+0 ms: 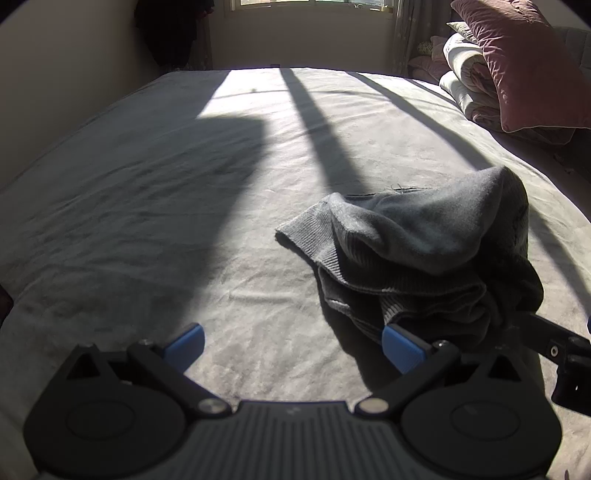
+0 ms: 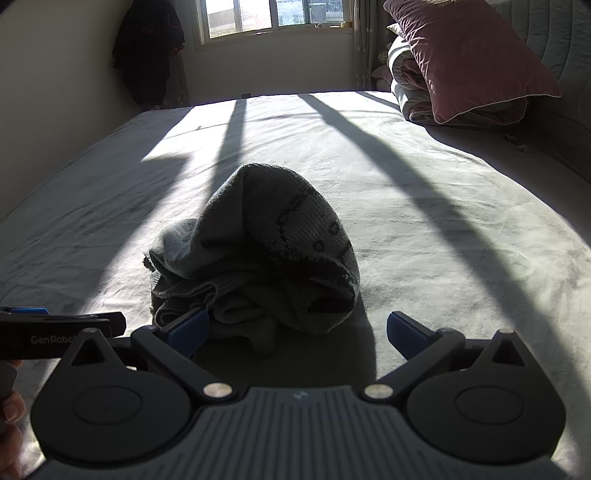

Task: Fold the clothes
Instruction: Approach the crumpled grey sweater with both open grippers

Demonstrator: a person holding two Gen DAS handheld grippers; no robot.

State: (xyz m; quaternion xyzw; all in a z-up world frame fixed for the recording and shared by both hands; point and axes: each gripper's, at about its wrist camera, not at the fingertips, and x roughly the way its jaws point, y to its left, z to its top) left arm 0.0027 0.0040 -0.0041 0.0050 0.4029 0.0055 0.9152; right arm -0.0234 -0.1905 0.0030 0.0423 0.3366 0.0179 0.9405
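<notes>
The crumpled grey sweater (image 2: 258, 254) lay heaped mid-bed; the right gripper (image 2: 297, 332) stood spread wide at its near edge, empty; the left gripper (image 1: 293, 347), likewise released, sat beside it; bare sheet (image 1: 147, 221) stretched leftward.

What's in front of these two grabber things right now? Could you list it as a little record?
Surface: bed sheet, grey, sunlit with shadow bands
Clothing: grey knit garment, crumpled in a heap, unfolded
Left gripper: open, empty, garment ahead to its right
Right gripper: open, garment's near edge between its fingers
Background: pink pillow on folded bedding, window
</notes>
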